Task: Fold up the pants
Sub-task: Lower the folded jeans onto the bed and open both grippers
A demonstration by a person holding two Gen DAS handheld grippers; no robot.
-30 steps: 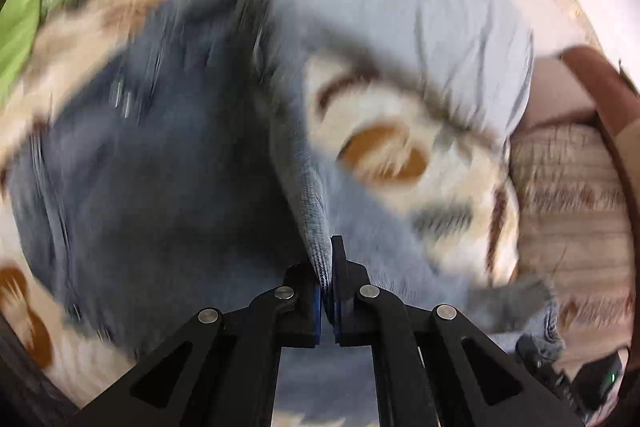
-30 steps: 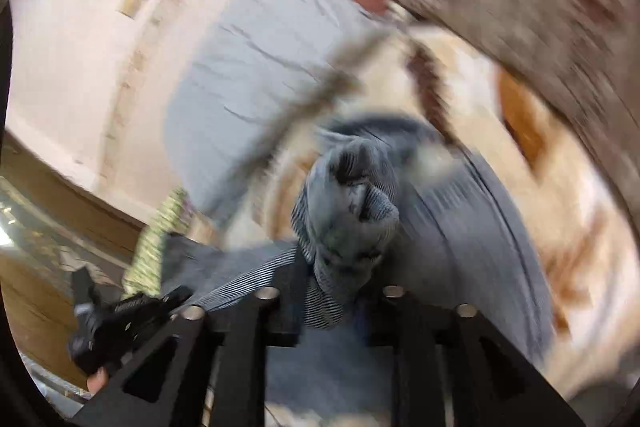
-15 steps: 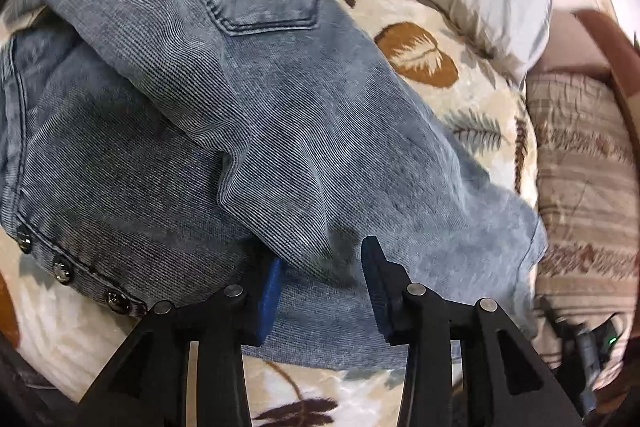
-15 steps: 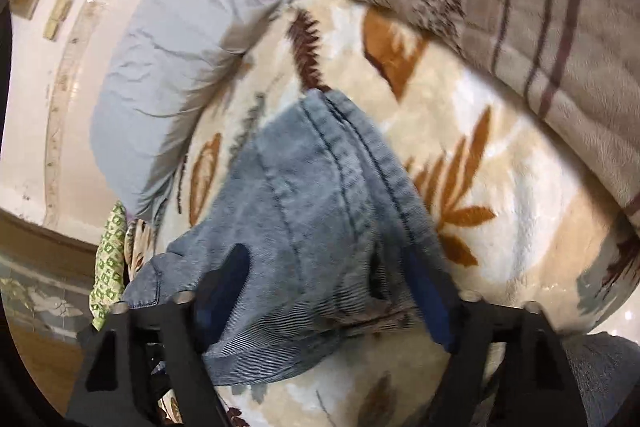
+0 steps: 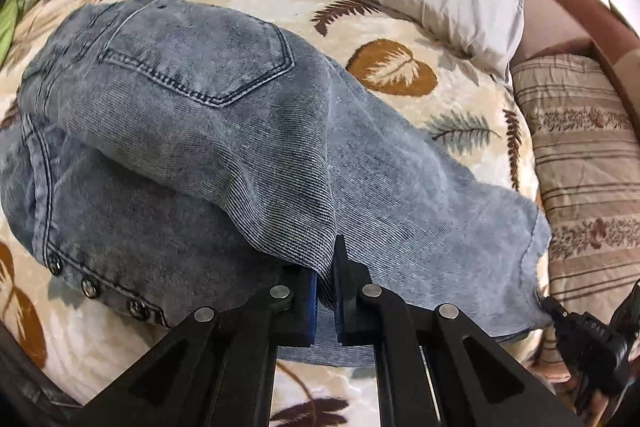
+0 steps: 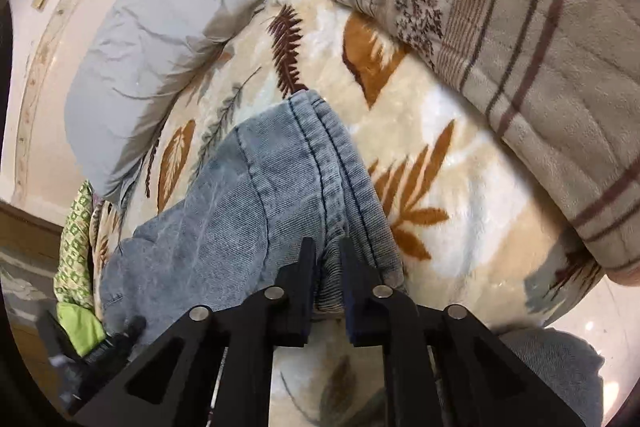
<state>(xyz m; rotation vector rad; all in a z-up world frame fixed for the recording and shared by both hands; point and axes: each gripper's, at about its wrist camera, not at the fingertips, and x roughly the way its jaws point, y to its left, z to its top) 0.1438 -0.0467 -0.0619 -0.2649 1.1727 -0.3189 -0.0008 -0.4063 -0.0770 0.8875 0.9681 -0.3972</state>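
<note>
My left gripper (image 5: pixel 326 281) has just closed, and its pads now pinch the fold edge of the jeans (image 5: pixel 224 131), which lie bunched on the leaf-print blanket (image 5: pixel 400 27), back pocket up, snaps low at the left. My right gripper (image 6: pixel 328 287) has just closed too, and is clenched on the hemmed leg end near the striped quilt (image 6: pixel 520 47). I judge one fold made but loose; smoothing and a further fold remain.
</note>
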